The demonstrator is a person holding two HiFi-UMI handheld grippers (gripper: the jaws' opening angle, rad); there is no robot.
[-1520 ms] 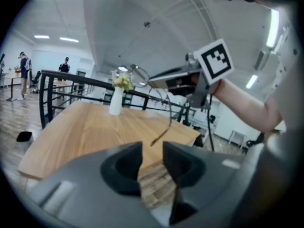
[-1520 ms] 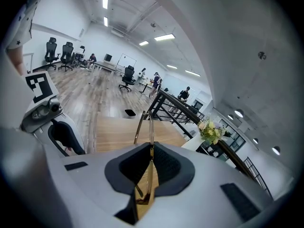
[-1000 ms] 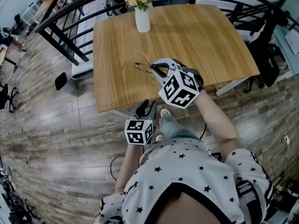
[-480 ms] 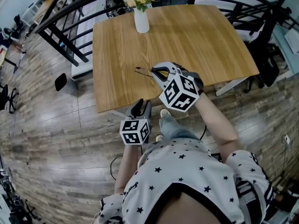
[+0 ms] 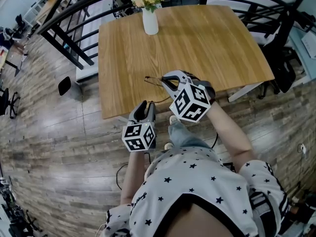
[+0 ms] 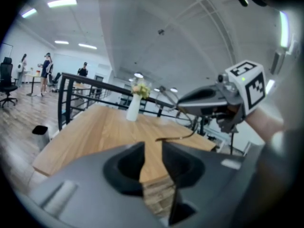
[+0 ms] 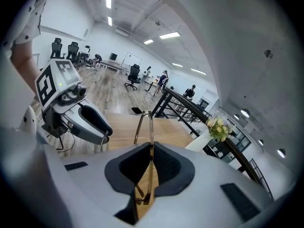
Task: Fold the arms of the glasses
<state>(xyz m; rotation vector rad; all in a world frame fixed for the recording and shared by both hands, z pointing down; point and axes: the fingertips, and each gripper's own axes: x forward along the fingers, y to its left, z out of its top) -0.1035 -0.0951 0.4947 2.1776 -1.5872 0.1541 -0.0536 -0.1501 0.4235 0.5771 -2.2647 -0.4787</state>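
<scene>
Thin gold-framed glasses (image 5: 151, 78) hang just over the wooden table (image 5: 197, 38) near its front edge. My right gripper (image 5: 166, 78) is shut on them: in the right gripper view the frame (image 7: 145, 127) runs between the pressed jaws of the right gripper (image 7: 150, 148). My left gripper (image 5: 144, 105) hovers at the table's front edge, below and left of the glasses. Its jaws are closing, and the gap of the left gripper (image 6: 153, 148) holds nothing. From the left gripper view, one arm of the glasses (image 6: 173, 137) sticks out of the right gripper (image 6: 199, 98).
A white vase (image 5: 150, 21) with flowers stands at the table's far edge. Black metal railings (image 5: 69, 19) run behind and left of the table. A small black object (image 5: 64, 85) lies on the wood-plank floor at the left.
My left gripper has shifted left and a little closer to the table's front edge. The right gripper with the glasses has barely moved.
</scene>
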